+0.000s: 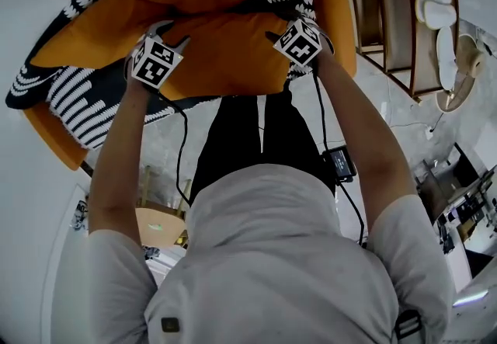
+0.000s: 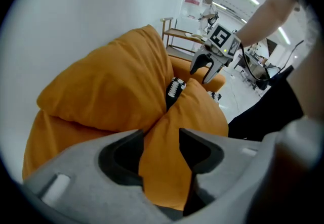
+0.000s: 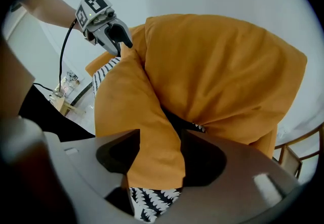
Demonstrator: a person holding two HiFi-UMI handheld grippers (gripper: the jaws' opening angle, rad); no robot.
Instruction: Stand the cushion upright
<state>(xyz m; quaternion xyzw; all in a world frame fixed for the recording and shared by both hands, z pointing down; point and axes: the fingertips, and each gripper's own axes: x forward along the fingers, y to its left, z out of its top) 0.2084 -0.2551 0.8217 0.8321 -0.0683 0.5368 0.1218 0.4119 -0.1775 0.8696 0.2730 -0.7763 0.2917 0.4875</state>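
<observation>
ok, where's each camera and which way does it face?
Head view: on the person's head, facing steeply down at the soft orange fabric cushion; forearms, torso, legs show.
Left gripper view: on the left hand-held gripper, along its jaws straddling the cushion's edge; right forearm shows.
Right gripper view: on the right hand-held gripper, likewise; left forearm shows.
Shared: each gripper view shows the other gripper.

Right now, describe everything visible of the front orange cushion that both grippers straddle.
The front orange cushion is plump, soft, plain matte fabric, creased along its top. It lies slumped before a second orange cushion that leans at the white wall, with a black-and-white patterned throw under and between them. Its near edge stands up between the wide-apart jaws of the left gripper and the right gripper.
</observation>
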